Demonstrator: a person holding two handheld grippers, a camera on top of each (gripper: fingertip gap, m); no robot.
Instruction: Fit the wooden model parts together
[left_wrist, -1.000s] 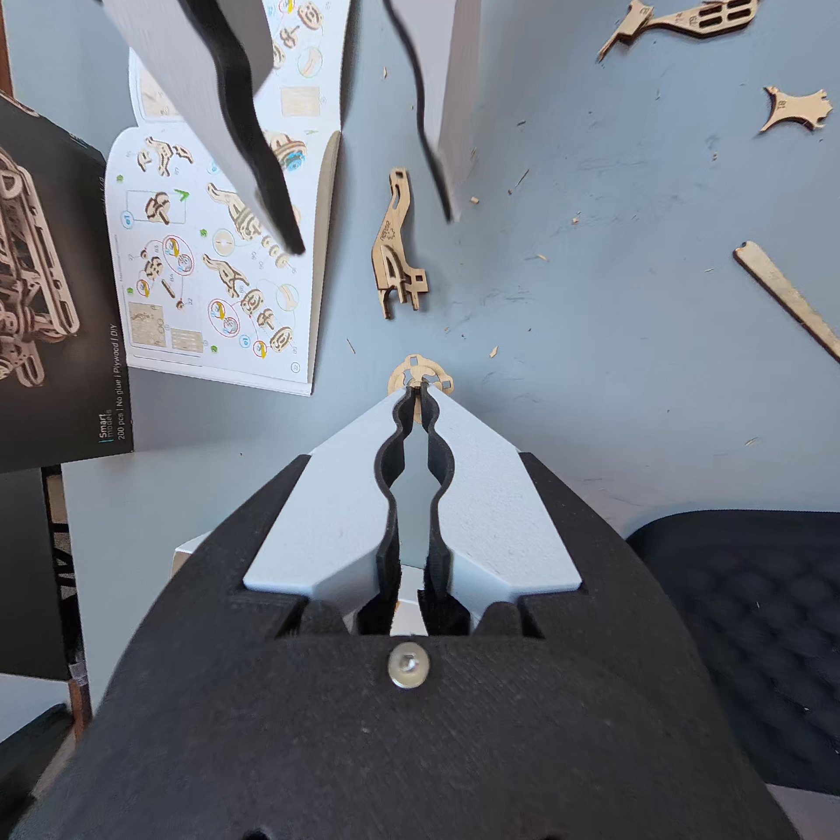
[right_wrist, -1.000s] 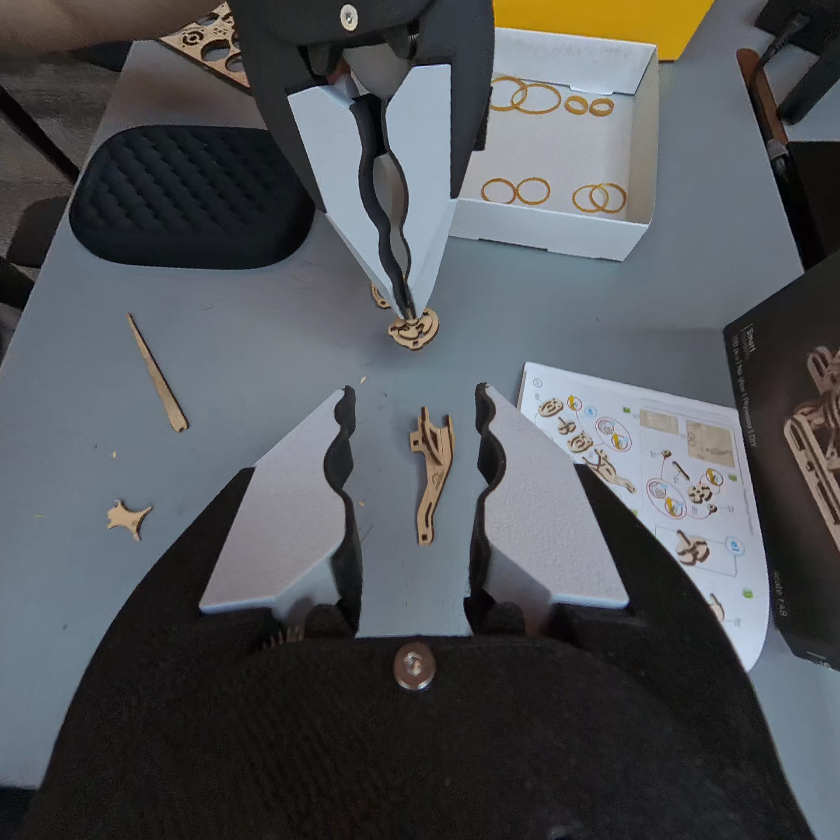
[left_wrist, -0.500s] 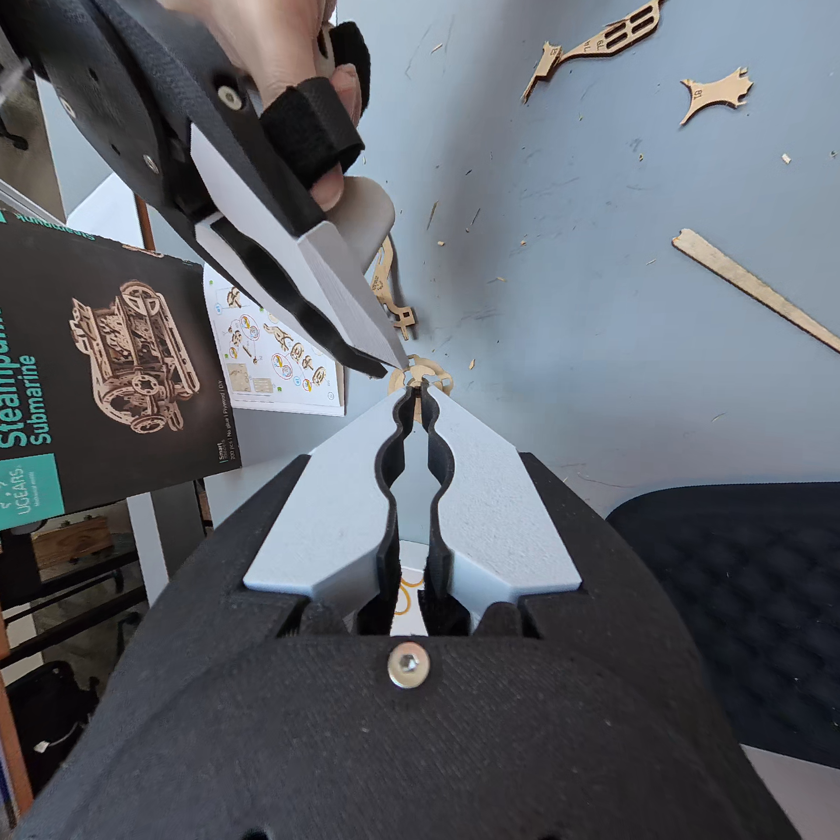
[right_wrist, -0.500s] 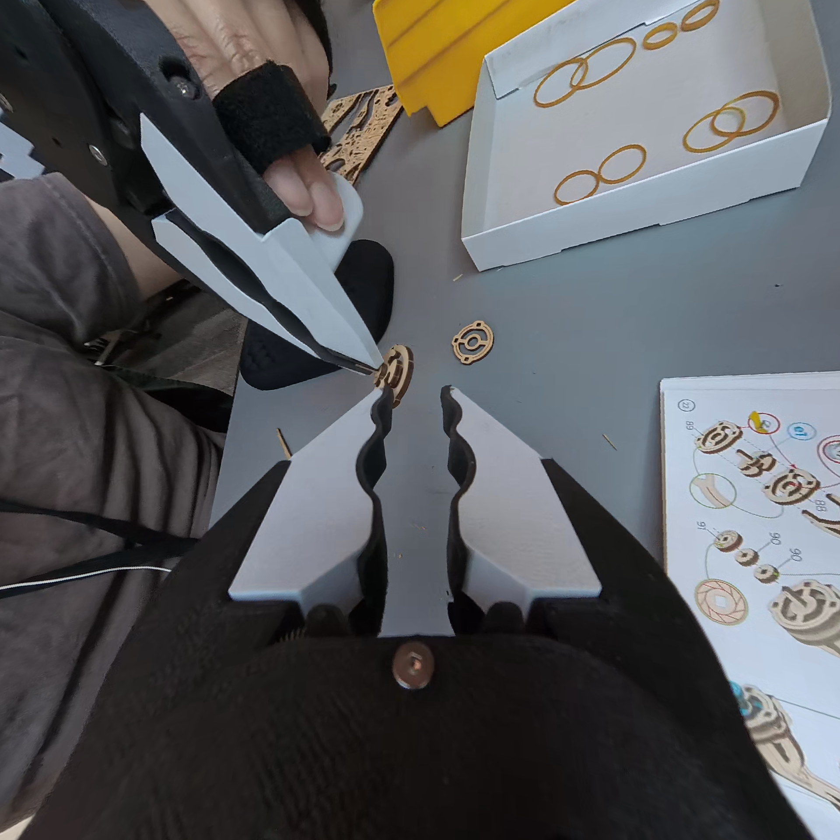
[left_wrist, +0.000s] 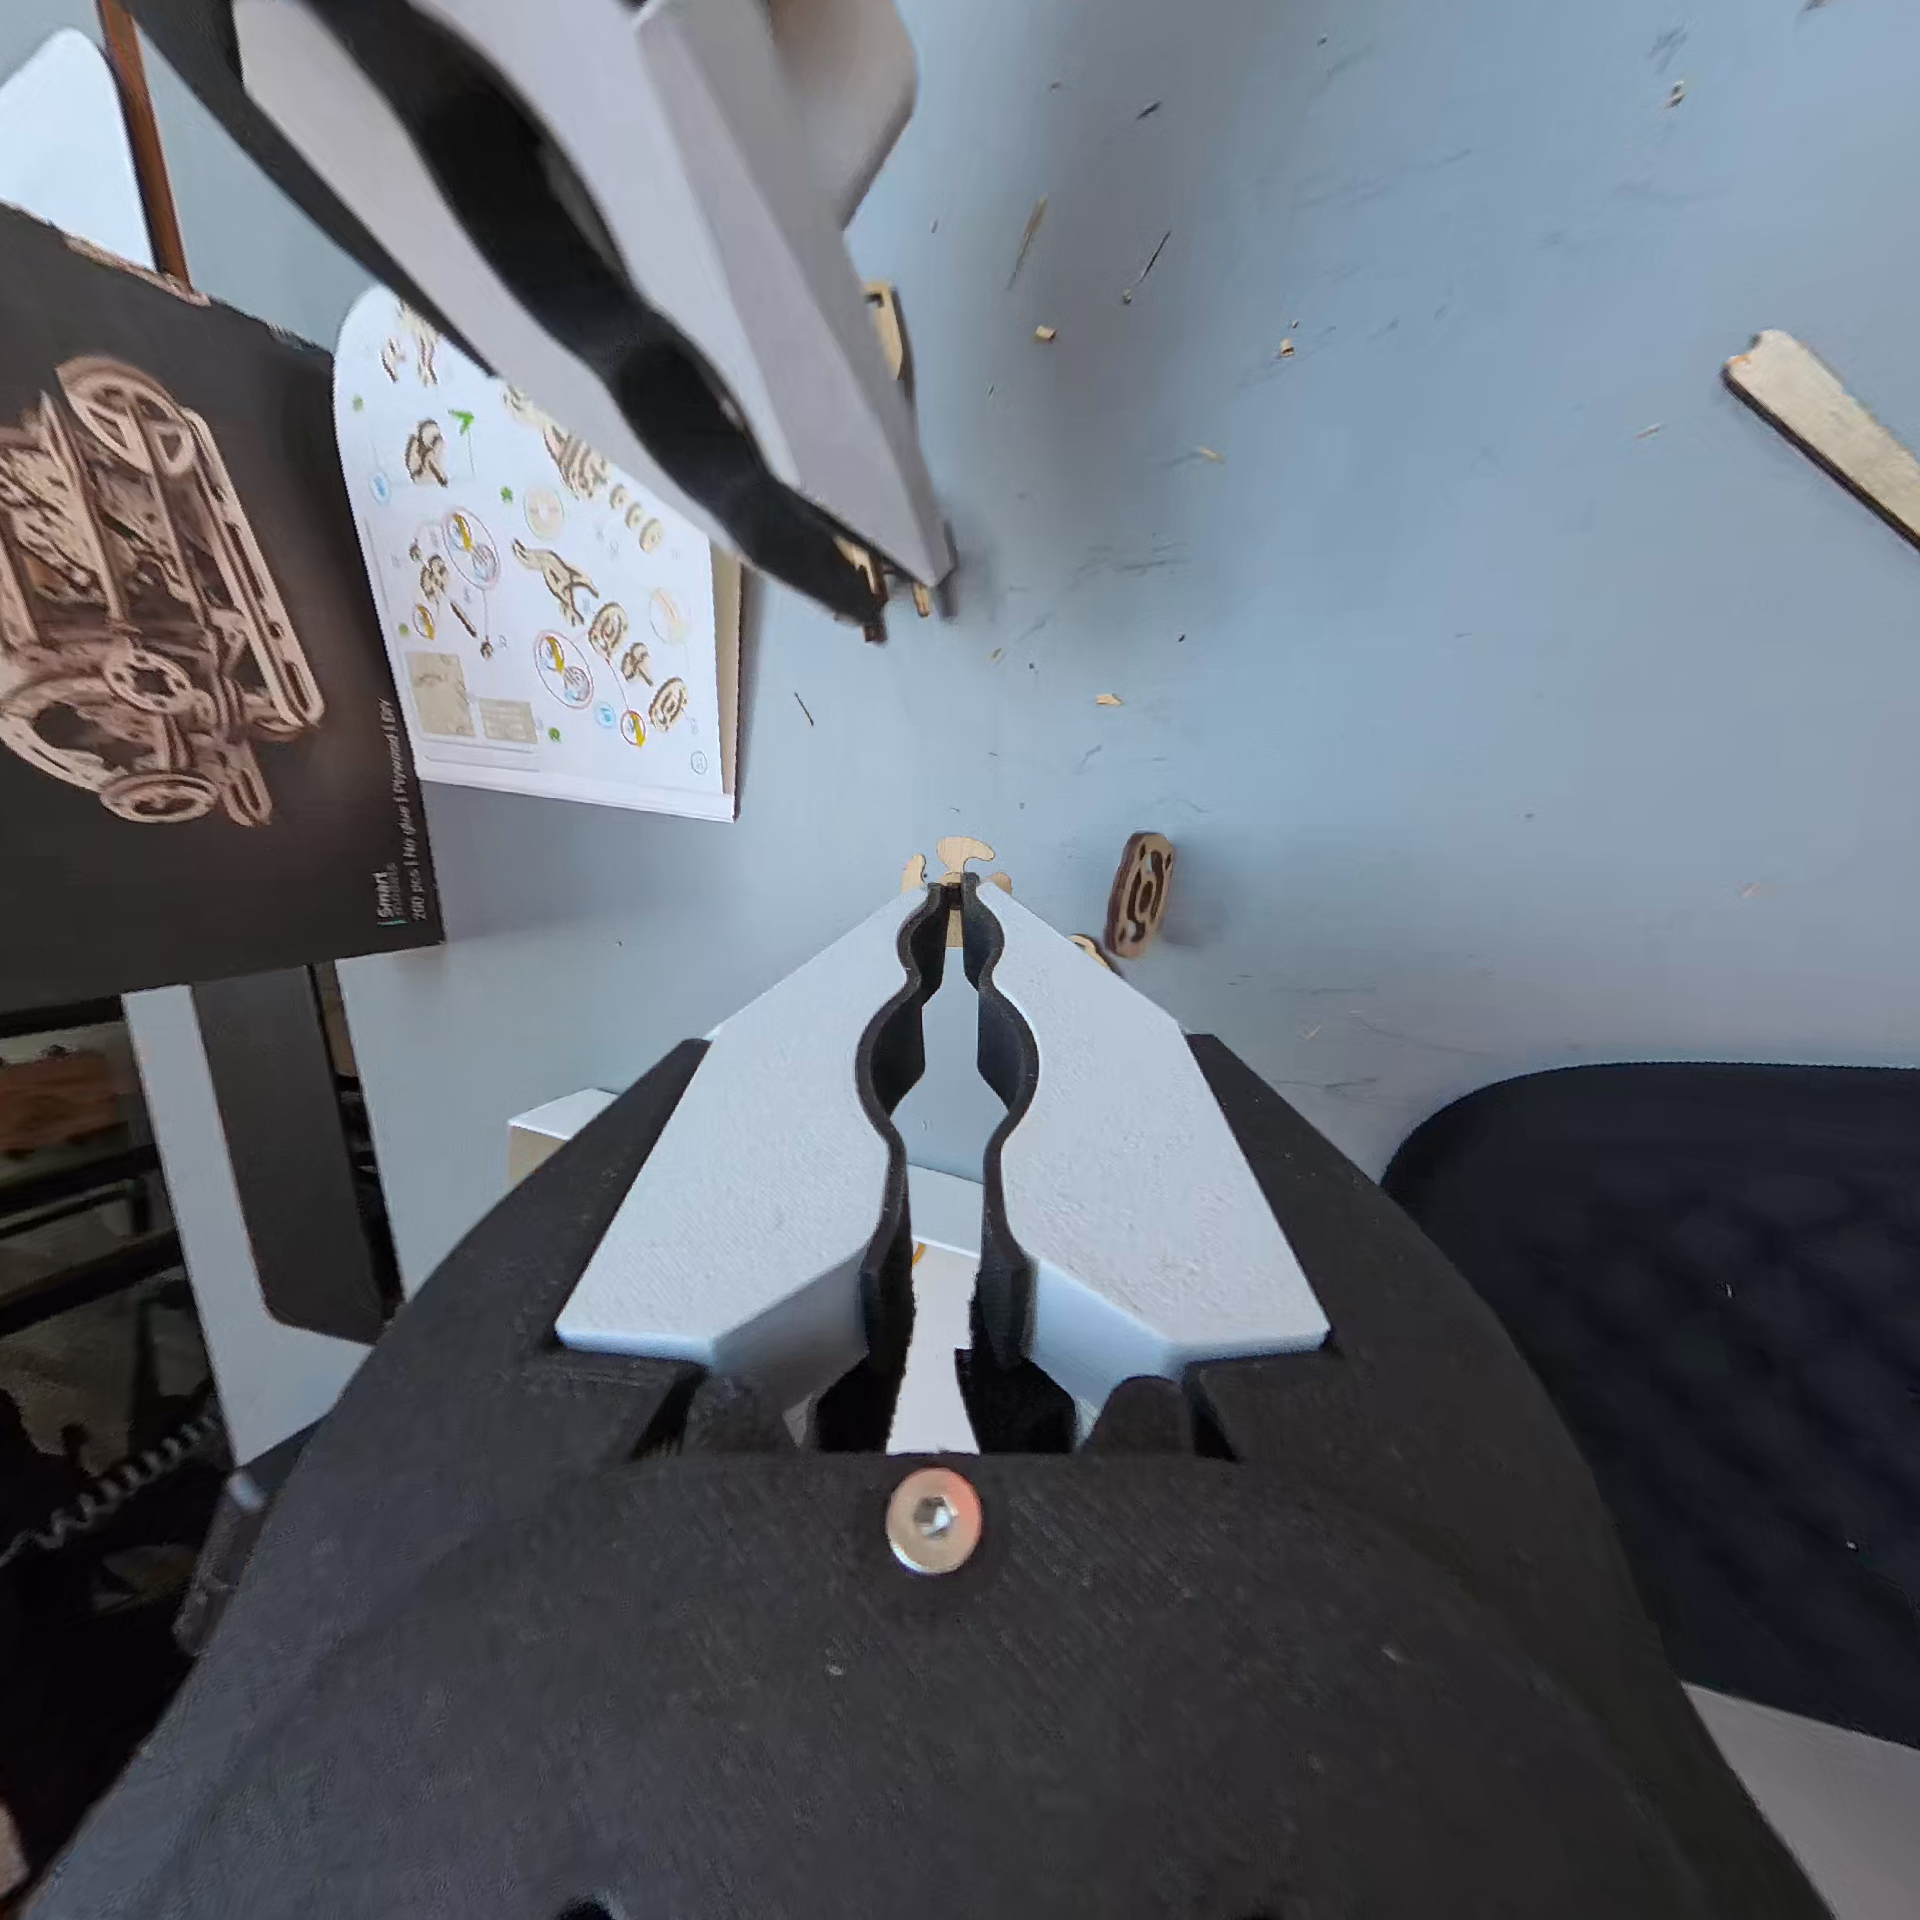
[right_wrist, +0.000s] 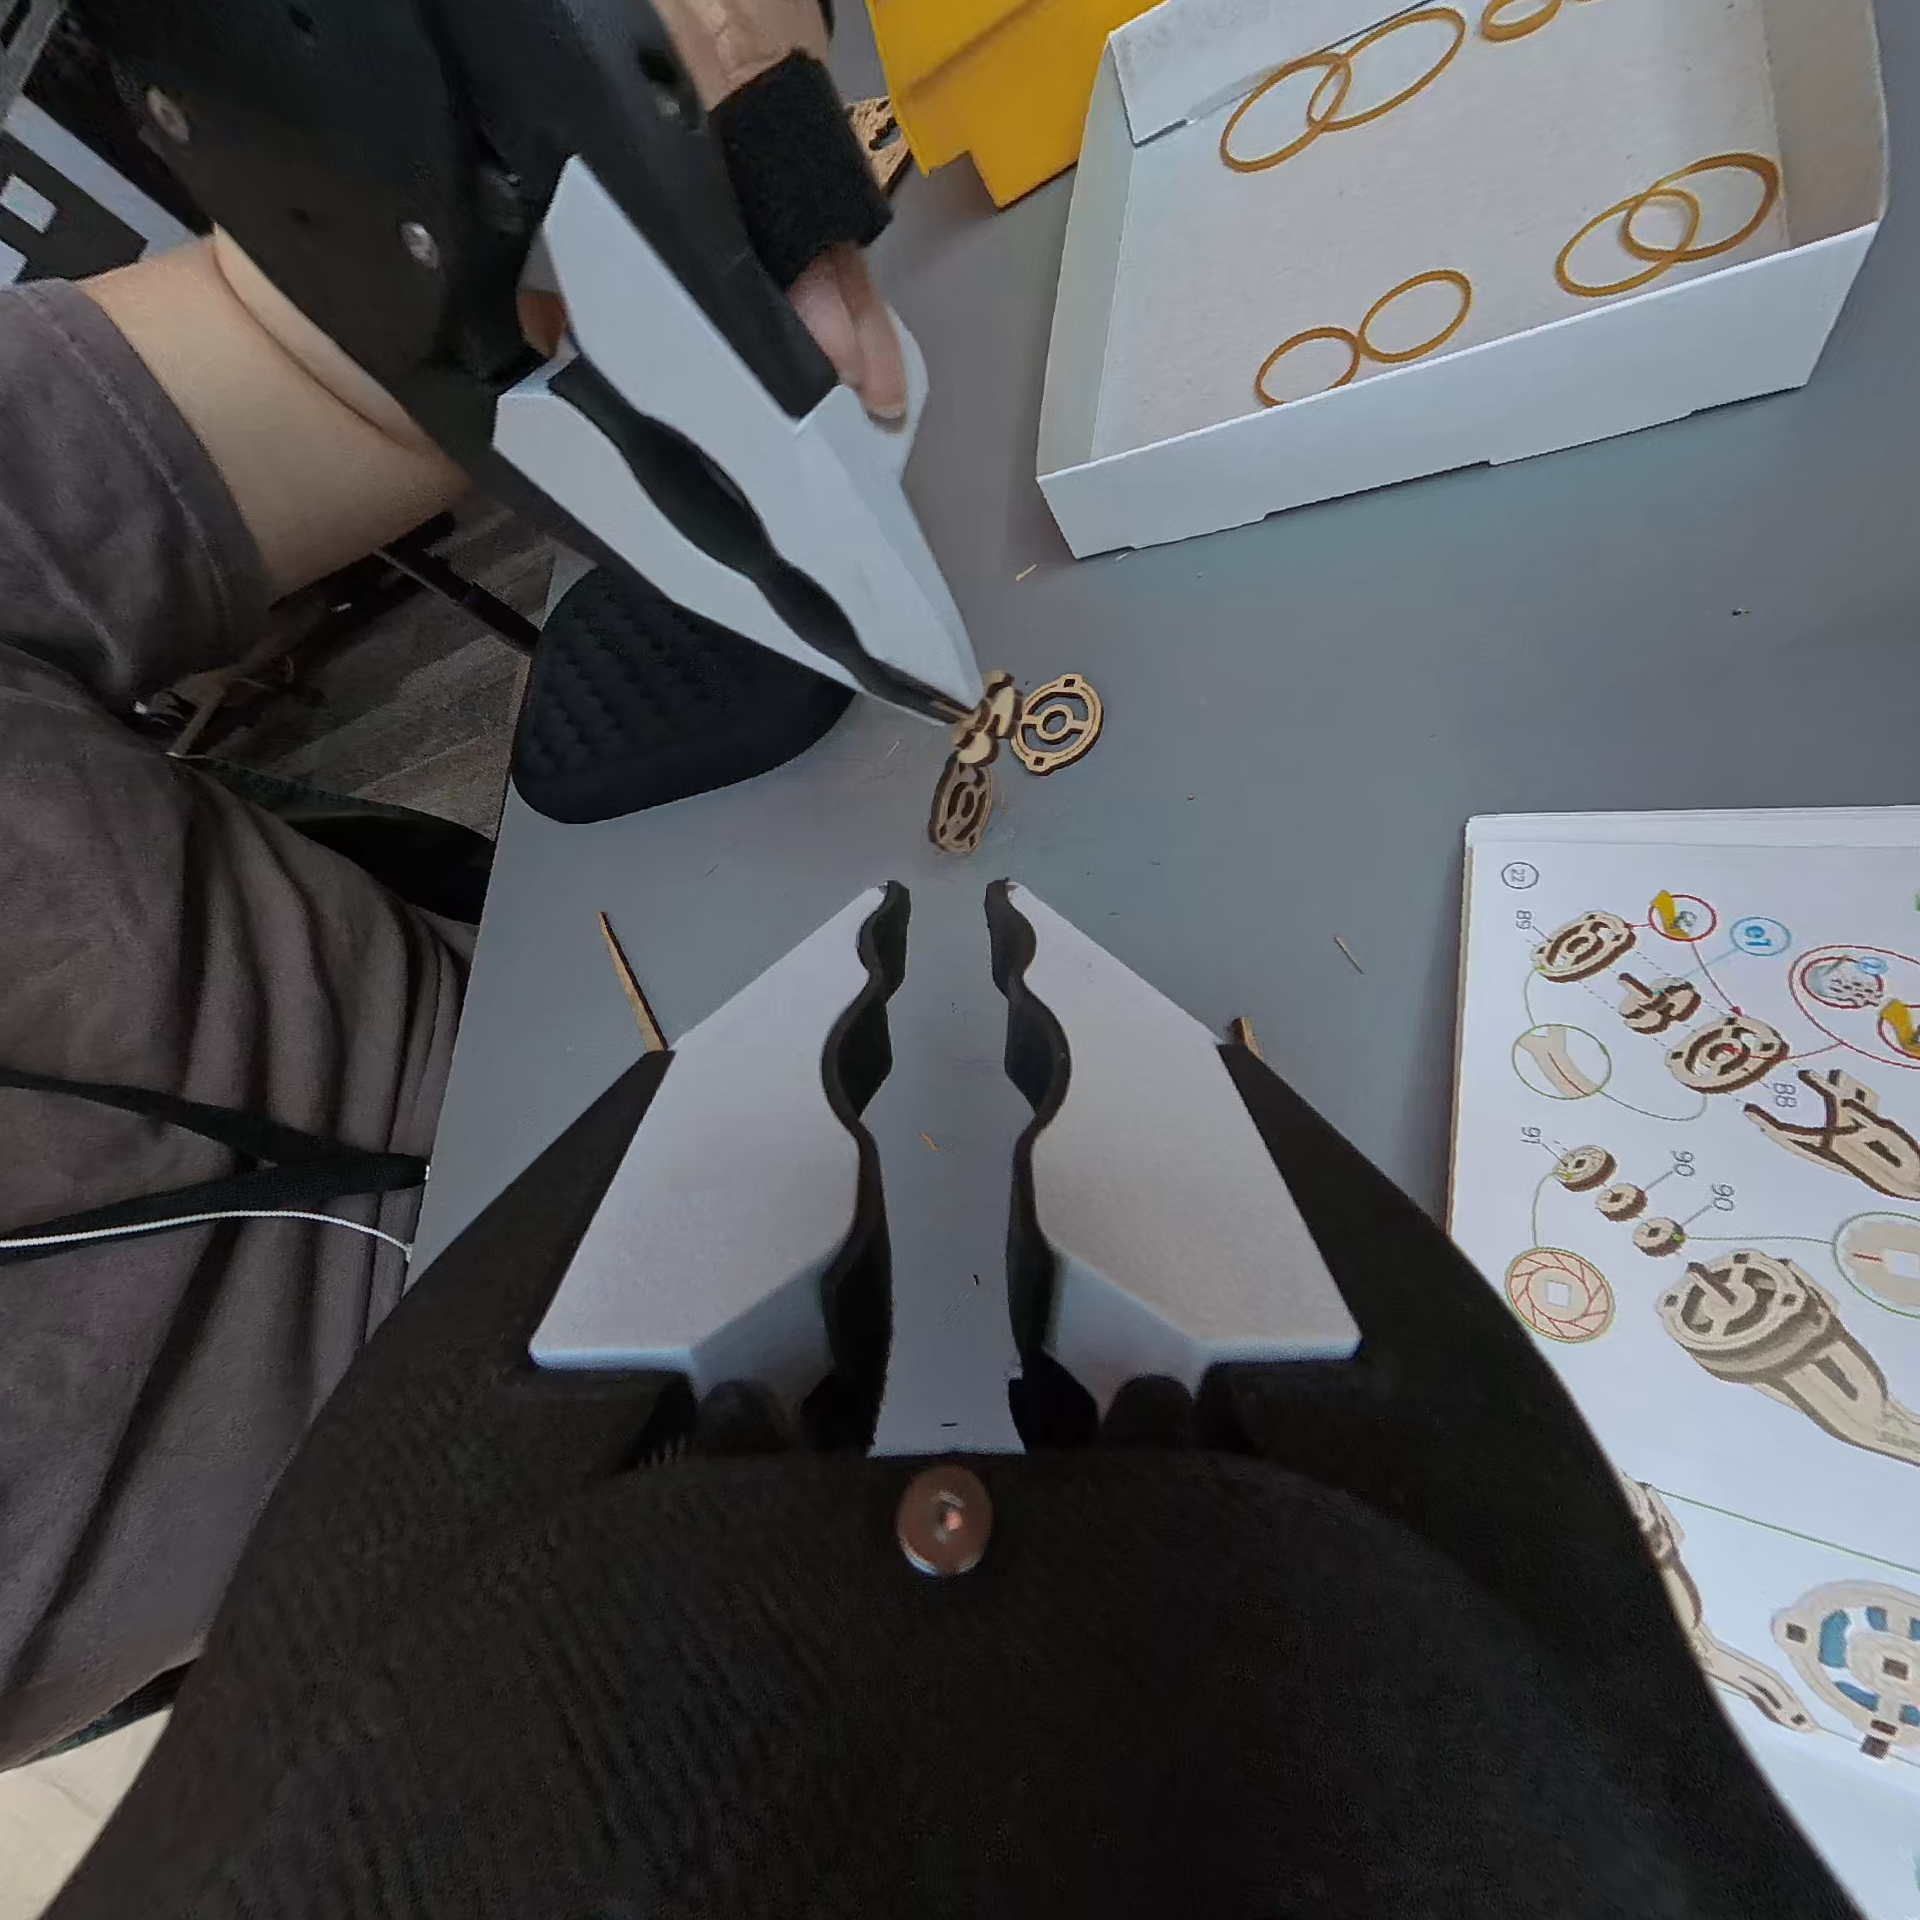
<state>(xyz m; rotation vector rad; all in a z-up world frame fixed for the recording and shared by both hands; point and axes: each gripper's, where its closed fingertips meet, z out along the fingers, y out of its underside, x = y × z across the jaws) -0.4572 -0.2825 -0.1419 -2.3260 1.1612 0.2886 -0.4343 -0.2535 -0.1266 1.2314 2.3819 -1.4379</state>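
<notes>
My left gripper is shut on a small curly wooden part, held just above the grey table. In the right wrist view the left gripper comes in from the upper left with that part at its tips. A round slotted disc stands on edge just below it and also shows in the left wrist view. A ring-shaped disc lies flat beside them. My right gripper is open and empty, its tips a little short of the standing disc. It also shows in the left wrist view.
A white box with rubber bands sits at the back right, with a yellow thing behind it. The instruction booklet lies to the right. A black pad, a black kit box and a wooden stick are nearby. A person's sleeve is at the left.
My right gripper has swung from over the long wooden part towards the left gripper, and its jaws have narrowed. A disc now stands on edge below the left gripper's tips.
</notes>
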